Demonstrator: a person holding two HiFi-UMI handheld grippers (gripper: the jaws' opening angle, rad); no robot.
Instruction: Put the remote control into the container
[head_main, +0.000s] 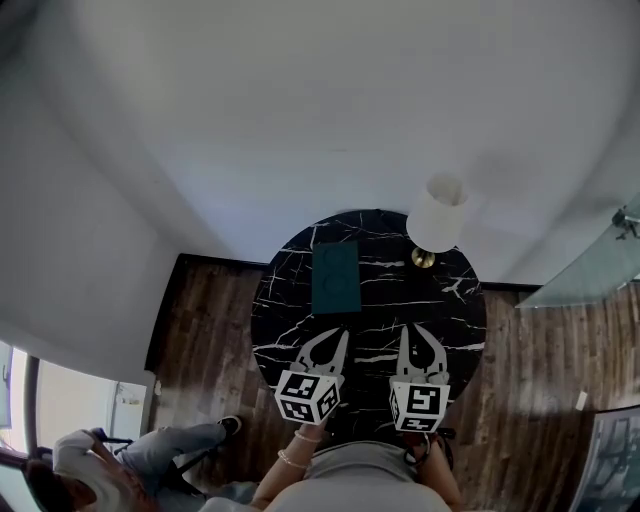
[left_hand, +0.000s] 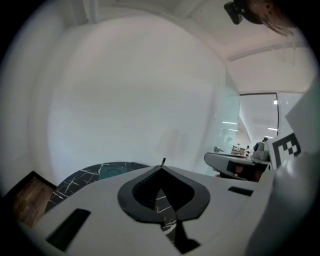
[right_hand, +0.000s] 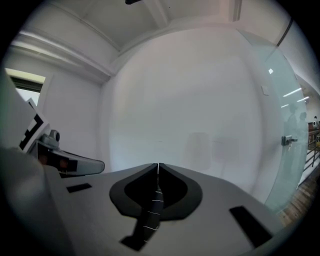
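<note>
Your left gripper (head_main: 343, 335) and right gripper (head_main: 418, 330) are a matching pair. Both are pale grey-white plastic with broad fingers (left_hand: 95, 200) that narrow to fine points. The inner edge of each finger has a black ribbed lining, and together the linings frame a spade-shaped cut-out. Farther back, each finger has a dark rectangular slot. The left cube (head_main: 308, 396) and the right cube (head_main: 418, 405) sit behind the fingers, white with black square markers on their faces. You wear a light grey top (head_main: 360, 478) and two thin beaded bracelets (head_main: 297, 440) on your left wrist.
</note>
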